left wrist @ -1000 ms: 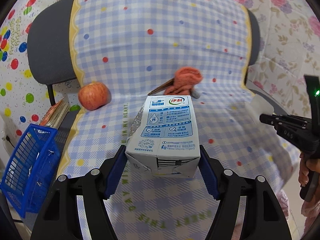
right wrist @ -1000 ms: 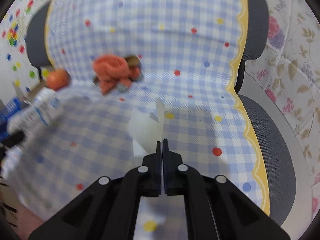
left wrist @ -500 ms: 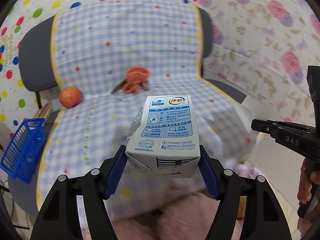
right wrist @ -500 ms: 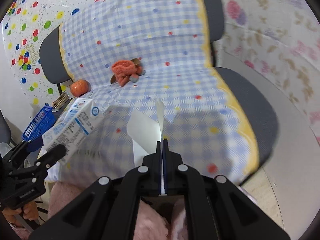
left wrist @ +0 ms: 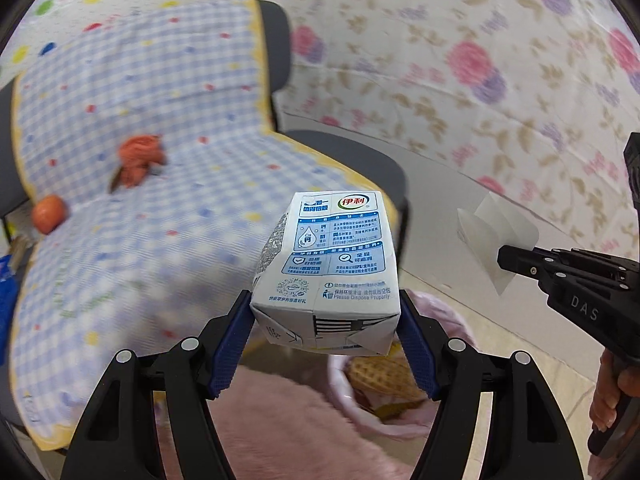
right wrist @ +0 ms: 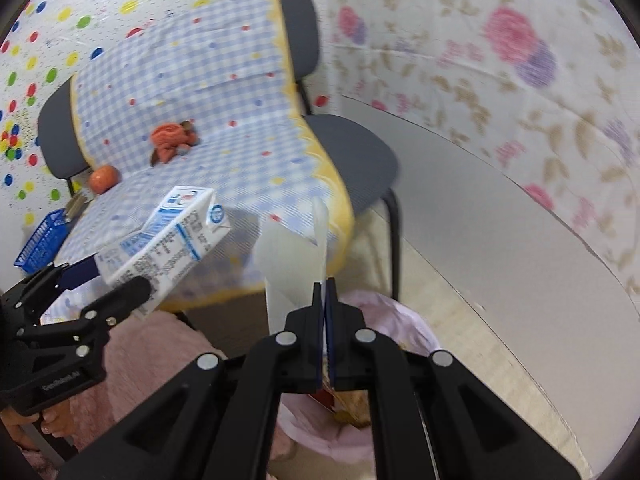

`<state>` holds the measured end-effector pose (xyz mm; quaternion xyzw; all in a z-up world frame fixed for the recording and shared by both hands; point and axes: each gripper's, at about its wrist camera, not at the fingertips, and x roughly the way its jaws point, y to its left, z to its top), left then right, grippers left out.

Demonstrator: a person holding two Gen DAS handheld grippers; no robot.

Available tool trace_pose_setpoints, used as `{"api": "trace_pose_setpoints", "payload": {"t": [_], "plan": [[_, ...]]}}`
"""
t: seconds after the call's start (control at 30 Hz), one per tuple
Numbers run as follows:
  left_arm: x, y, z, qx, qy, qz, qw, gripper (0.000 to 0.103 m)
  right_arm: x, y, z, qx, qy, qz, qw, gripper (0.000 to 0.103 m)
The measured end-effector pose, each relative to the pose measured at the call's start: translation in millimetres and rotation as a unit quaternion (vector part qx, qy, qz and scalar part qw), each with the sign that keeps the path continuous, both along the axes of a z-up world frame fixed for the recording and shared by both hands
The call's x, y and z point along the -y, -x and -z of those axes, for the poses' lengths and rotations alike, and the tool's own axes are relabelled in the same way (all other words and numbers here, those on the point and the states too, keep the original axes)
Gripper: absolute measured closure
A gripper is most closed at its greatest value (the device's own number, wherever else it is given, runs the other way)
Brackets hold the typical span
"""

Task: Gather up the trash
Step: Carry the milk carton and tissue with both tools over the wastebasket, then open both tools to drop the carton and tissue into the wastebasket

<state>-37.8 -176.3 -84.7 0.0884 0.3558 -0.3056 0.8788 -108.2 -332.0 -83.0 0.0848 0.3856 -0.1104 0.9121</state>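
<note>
An orange (left wrist: 48,213) and a crumpled orange cloth (left wrist: 138,155) are lying at nine and ten o'clock on the checked chair cover (left wrist: 160,128). The left gripper (left wrist: 326,322) is clamping a milk carton (left wrist: 330,258) between its blue pads, above a pink-lined bin (left wrist: 362,404) at five o'clock. The right gripper (right wrist: 324,284), at three o'clock, is pinching a folded white paper (left wrist: 494,236), jaws closed on it

We see a white and blue milk carton (left wrist: 326,268) with printed text, held in the air, its bottom end toward us. A folded piece of translucent white paper (right wrist: 296,258) is also held up. Below both stands a trash bin (left wrist: 360,412) lined with a pink bag.
</note>
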Motion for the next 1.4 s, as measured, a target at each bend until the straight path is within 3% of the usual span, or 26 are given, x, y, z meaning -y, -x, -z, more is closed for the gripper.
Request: {"api": "trace_pose_setpoints", "payload": {"t": [0.2,0.57,0.67,0.7,0.8,1.27,1.4], "plan": [[37,12,20,-0.022,-0.012,0.046,0.9986,0.033,21,21,16,-0.014,-0.014,0.027,0.999,0.101],[76,-1,51,-0.049,-0.034,0.074,0.9955,0.029,53,18,55,-0.029,-0.057,0.048,0.997,0.101],[79,-6,58,-0.062,-0.038,0.071,0.9948,0.024,60,15,66,-0.036,-0.071,0.053,0.995,0.082],[79,-6,59,-0.064,-0.038,0.07,0.9948,0.024,61,15,70,-0.037,-0.074,0.056,0.995,0.069],[78,-7,59,-0.064,-0.043,0.068,0.9947,0.023,63,15,73,-0.042,-0.079,0.057,0.994,0.066],[51,10,20,-0.022,-0.041,0.033,0.9984,0.023,39,37,16,-0.015,-0.029,0.047,0.998,0.061],[34,11,3,-0.001,-0.042,0.004,0.9991,0.016,30,33,1,0.003,-0.024,0.036,0.999,0.053]]}}
